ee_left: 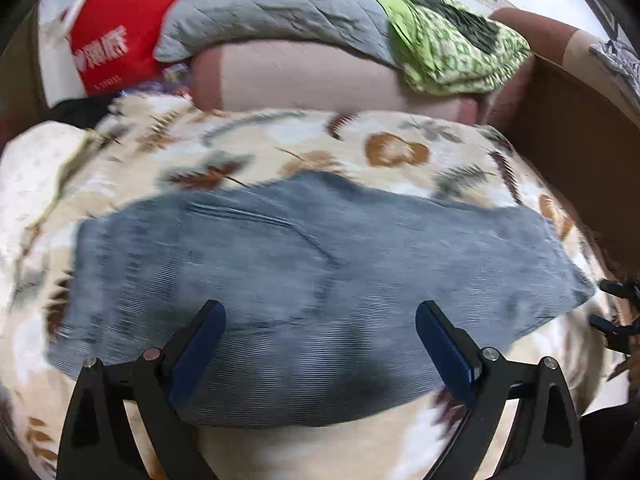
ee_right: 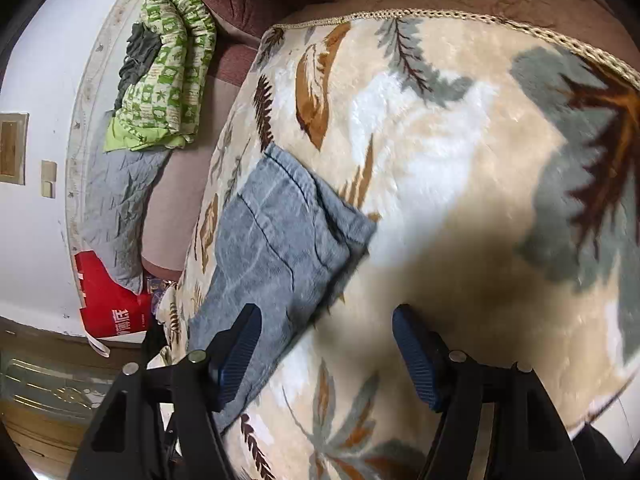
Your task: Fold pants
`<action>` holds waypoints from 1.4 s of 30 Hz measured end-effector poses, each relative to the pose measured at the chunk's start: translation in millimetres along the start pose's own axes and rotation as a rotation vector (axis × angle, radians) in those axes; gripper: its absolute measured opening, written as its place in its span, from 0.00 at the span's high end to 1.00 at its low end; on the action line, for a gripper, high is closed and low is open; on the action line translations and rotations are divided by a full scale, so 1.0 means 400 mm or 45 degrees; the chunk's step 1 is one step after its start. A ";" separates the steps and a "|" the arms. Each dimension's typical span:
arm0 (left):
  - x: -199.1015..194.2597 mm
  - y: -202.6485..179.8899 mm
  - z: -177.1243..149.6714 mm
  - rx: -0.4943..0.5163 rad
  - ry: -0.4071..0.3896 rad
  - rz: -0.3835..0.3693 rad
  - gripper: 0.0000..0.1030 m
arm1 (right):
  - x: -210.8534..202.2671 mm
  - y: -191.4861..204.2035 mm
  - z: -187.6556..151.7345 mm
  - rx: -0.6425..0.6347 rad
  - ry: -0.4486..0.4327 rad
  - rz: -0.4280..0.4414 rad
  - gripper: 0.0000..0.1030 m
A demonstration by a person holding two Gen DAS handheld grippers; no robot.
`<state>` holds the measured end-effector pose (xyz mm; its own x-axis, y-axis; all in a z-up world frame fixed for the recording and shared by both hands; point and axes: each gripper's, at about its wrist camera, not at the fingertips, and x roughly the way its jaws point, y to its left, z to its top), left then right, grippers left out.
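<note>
Grey-blue corduroy pants (ee_left: 304, 280) lie folded into a flat wide bundle on a cream leaf-patterned blanket (ee_left: 248, 148). My left gripper (ee_left: 320, 316) hangs open just above their near edge, holding nothing. In the right wrist view the pants (ee_right: 276, 248) lie at left-centre on the blanket (ee_right: 460, 160). My right gripper (ee_right: 326, 320) is open and empty over the pants' right edge, its left finger (ee_right: 236, 356) above the fabric. The right gripper also shows at the far right of the left wrist view (ee_left: 618, 316).
A grey quilted cover (ee_left: 272, 4) and a green patterned quilt (ee_left: 448, 48) lie on the pinkish sofa back (ee_left: 304, 80). A red bag (ee_left: 116, 28) stands at the far left. A brown cardboard box (ee_left: 580, 152) stands right of the blanket.
</note>
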<state>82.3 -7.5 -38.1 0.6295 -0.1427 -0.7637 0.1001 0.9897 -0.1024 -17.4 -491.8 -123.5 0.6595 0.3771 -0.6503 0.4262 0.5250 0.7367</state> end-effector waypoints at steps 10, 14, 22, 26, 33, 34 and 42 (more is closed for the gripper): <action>0.119 -0.185 0.045 -0.030 0.123 -0.083 0.07 | 0.079 0.020 0.076 -0.047 0.002 -0.171 0.41; 0.191 -0.255 0.069 0.012 0.160 -0.042 0.07 | 0.099 0.030 0.095 -0.038 0.000 -0.185 0.43; 0.319 -0.354 0.048 0.269 0.278 0.157 0.01 | 0.117 0.069 0.107 -0.194 -0.002 -0.320 0.73; 0.275 -0.355 0.061 0.292 0.244 0.190 0.01 | 0.124 0.101 0.106 -0.269 -0.020 -0.374 0.76; 0.301 -0.344 0.051 0.336 0.288 0.198 0.00 | 0.091 0.198 0.088 -0.409 -0.100 -0.388 0.82; 0.299 -0.330 0.058 0.300 0.313 0.159 0.00 | 0.084 0.227 0.082 -0.445 -0.117 -0.382 0.83; 0.145 -0.088 0.072 -0.006 0.176 0.079 0.01 | 0.105 0.599 -0.142 -0.943 -0.179 -0.226 0.83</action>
<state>137.5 -51.0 -60.5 0.5225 -0.0790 -0.8490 0.0604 0.9966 -0.0555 77.2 -306.8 15.1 0.7136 0.1650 -0.6808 0.0404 0.9606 0.2751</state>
